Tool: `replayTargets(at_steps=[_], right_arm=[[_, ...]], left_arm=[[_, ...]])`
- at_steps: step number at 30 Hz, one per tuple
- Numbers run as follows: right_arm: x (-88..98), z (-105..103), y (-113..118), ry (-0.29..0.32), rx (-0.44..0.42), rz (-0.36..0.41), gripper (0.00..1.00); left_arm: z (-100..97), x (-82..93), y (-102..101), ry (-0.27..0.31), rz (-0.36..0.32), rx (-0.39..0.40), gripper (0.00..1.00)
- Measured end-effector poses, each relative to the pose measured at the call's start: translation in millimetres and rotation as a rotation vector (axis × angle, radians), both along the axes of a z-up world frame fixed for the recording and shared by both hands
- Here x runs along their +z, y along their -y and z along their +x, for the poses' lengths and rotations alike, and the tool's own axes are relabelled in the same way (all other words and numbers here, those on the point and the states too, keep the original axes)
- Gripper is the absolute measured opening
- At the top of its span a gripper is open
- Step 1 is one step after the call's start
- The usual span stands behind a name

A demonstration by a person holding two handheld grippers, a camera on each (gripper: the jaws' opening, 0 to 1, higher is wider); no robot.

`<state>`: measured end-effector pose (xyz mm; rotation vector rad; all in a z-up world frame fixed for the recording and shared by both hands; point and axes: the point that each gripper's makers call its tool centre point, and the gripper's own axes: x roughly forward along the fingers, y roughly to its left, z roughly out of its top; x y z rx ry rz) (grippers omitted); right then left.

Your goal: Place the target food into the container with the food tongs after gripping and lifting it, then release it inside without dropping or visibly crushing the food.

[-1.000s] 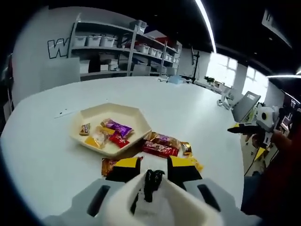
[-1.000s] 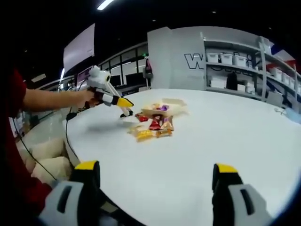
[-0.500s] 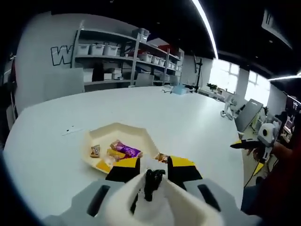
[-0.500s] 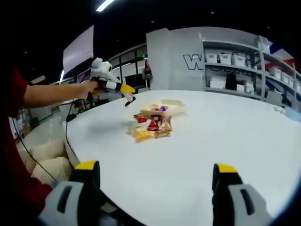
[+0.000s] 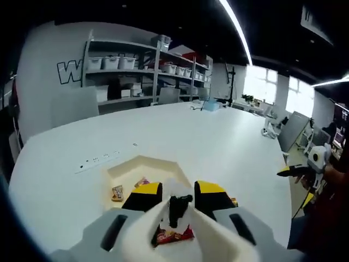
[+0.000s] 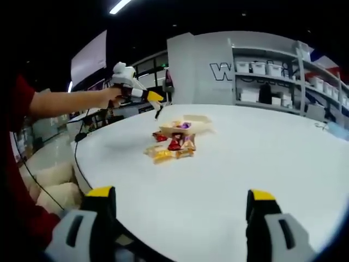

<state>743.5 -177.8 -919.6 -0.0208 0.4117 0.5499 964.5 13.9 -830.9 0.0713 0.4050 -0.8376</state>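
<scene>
Two claws were at work over the white bench (image 6: 229, 164). In the left gripper view, the left claw (image 5: 174, 197) hung above the cream tray (image 5: 128, 169), its yellow-tipped jaws drawn near together around the black tongs (image 5: 175, 207). A red-wrapped candy (image 5: 172, 234) showed just beneath the tongs, but whether the tongs had hold of it or it lay below, I could not tell. One small wrapped sweet (image 5: 116, 192) lay in the tray. In the right gripper view, the right claw (image 6: 177, 210) stood wide apart and held nothing, well back from the tray (image 6: 193, 126), with loose candies (image 6: 166, 153) on the bench just beside it; the left claw (image 6: 154, 98) was raised above that pile. By my judgement, the carrying step was in hand. The next move called for lowering over the tray and easing the tongs apart gently, so the sweet landed inside uncrushed.
</scene>
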Motion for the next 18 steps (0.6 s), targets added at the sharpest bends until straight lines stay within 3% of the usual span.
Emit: replayTargets(at_steps=[18], right_arm=[[-2.3,2.6,17.8,-0.014,-0.04,-0.008,0.99]], left_arm=[[34.8,2.1,3.4,-0.002,-0.023,0.026,0.22]])
